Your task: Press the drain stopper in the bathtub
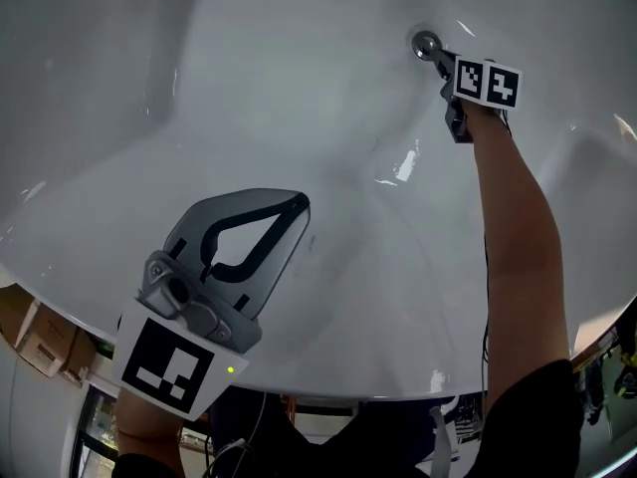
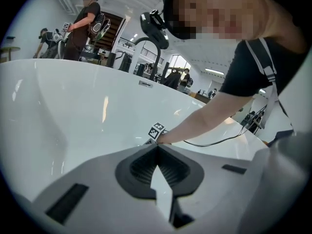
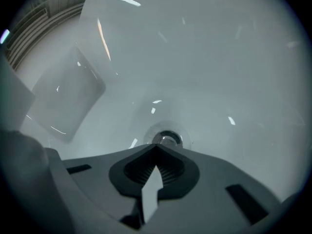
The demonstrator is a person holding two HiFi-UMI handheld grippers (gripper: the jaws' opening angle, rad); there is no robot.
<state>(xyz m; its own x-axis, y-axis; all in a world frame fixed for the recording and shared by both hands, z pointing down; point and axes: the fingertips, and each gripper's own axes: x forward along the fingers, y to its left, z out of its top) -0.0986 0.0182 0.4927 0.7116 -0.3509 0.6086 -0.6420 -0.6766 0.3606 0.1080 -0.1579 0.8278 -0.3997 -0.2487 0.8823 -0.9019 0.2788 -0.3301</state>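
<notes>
A round chrome drain stopper (image 1: 426, 44) sits in the floor of the white bathtub (image 1: 299, 78), at the top of the head view. My right gripper (image 1: 438, 60) reaches down to it, jaws shut, tips right at the stopper's near edge. In the right gripper view the stopper (image 3: 167, 139) shows just beyond the closed tips of my right gripper (image 3: 157, 146). My left gripper (image 1: 299, 203) hangs shut over the tub's near wall, holding nothing. In the left gripper view my left gripper (image 2: 157, 146) points across the tub at the right arm (image 2: 204, 118).
The tub's curved near rim (image 1: 328, 391) runs along the bottom of the head view. Cardboard boxes (image 1: 40, 342) stand outside the tub at lower left. People (image 2: 83, 26) and equipment stand beyond the far rim in the left gripper view.
</notes>
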